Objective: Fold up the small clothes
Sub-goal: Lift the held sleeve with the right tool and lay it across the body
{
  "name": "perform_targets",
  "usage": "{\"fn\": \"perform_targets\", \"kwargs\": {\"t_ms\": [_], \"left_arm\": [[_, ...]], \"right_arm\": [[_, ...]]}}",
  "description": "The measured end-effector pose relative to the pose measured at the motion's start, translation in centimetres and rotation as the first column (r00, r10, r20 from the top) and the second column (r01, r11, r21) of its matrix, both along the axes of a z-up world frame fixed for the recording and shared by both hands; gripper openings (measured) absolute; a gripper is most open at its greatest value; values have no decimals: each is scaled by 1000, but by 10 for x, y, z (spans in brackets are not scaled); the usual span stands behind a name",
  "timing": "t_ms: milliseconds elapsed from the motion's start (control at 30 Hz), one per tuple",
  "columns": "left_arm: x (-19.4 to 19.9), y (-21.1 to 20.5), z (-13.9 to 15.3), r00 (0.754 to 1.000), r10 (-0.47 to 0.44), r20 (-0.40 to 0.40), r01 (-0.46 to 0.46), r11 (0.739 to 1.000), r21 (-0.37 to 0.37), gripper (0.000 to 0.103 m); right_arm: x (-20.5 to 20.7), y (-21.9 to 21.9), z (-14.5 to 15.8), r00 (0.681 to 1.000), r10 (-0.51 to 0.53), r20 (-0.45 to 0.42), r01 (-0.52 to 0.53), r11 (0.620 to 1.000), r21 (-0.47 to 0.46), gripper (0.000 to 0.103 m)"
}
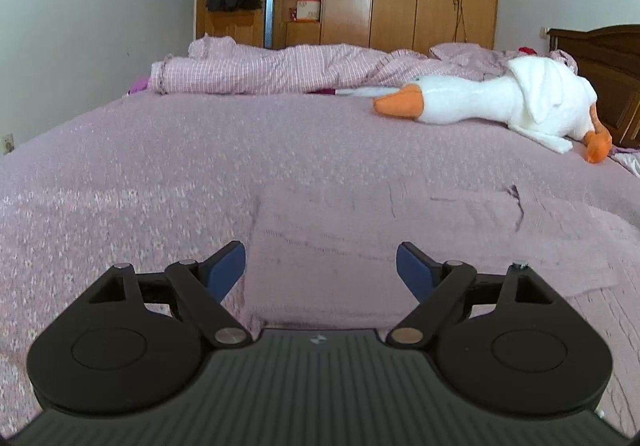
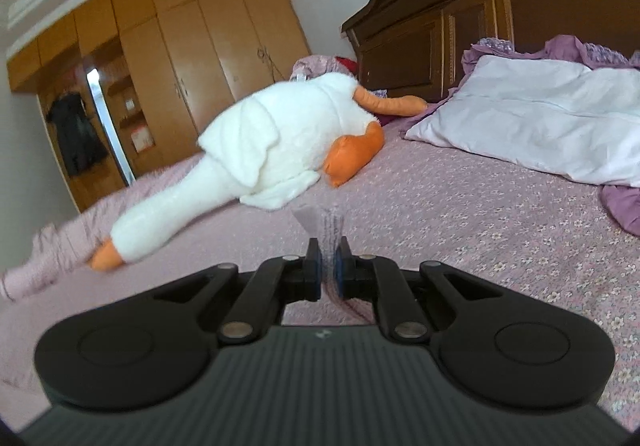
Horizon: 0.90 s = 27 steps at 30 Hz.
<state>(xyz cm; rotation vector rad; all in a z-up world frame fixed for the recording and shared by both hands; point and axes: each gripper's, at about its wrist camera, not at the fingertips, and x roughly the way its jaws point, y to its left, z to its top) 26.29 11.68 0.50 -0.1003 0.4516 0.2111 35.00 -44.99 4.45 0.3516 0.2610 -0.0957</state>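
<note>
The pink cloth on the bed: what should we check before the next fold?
1. Right gripper pinching an edge of the pink cloth: ok, shut on a fold of it.
2. Left gripper ready to grab: ok, open, holding nothing.
3. Cloth lying flat on the bed cover: ok in the left view, only slightly creased.
4. Plush goose away from the cloth: ok, it lies farther back.
5. White pillow out of the way: ok.
6. Corners lined up: cannot tell.
</note>
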Motion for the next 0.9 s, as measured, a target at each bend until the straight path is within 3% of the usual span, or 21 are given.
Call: {"fn": "perform_targets", "kwargs": {"t_ms": [200,367,533,733,900], "left_arm": [[-2,9,8,998,-1,59,-4,996,92,90],[2,24,10,998,40,55,-41,999,14,91],[2,27,12,997,44,60,-46,998,38,92],[-2,33,18,997,50,59,-50,999,6,92],[-6,48,28,995,77,69,-70,993,-94,94]], "right_arm": [[6,36,16,999,23,-36,-24,999,-43,10],[12,70,33,998,50,-43,-53,995,-79,10],[19,116,53,995,85,-43,-89,989,-122,10],[23,168,62,985,151,-86,-163,976,-146,10],[23,208,72,981,171,-89,-185,966,-183,10]]}}
